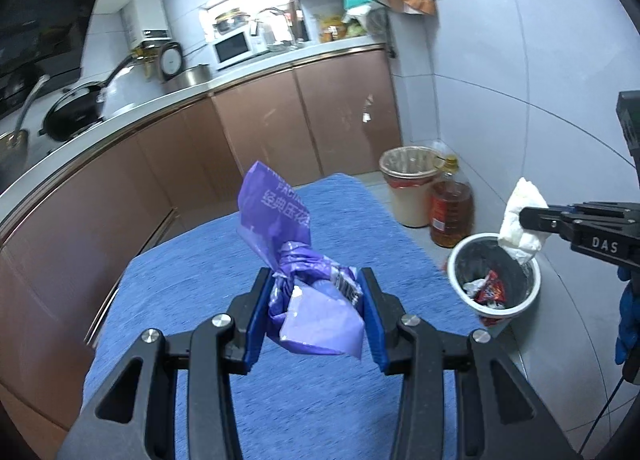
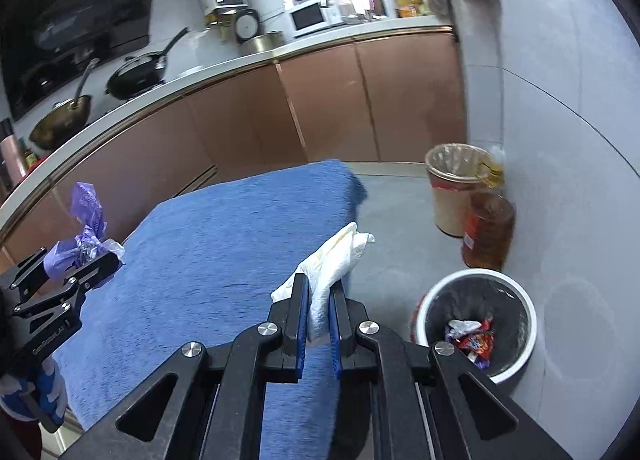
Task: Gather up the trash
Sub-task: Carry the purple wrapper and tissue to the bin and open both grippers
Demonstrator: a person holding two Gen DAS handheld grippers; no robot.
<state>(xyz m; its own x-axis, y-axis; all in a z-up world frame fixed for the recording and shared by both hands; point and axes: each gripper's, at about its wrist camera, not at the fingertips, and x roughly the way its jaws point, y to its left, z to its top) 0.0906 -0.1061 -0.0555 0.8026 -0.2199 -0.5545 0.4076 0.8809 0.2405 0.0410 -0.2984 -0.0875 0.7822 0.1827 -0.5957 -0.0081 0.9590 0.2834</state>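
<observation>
both claws are gripping trash: left claw (image 1: 316, 312) pinching the purple wrapper (image 1: 296, 260), right claw (image 2: 320, 324) nearly closed, clamping the white tissue (image 2: 336, 260); i'm centring each over the bin (image 2: 476, 324) at 3 o'clock before releasing.

Purple wrapper (image 1: 308, 284) glossy plastic; tissue (image 2: 332, 264) soft crumpled paper; blue table cover (image 1: 280, 400) rough cloth, probably terry.

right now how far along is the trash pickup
Done: wrappers already lie in the small bin. In hand: the left hand-held gripper holds a purple wrapper, the right hand-held gripper a white tissue. Left: dropping both in; the blue cloth shows nothing else.
</observation>
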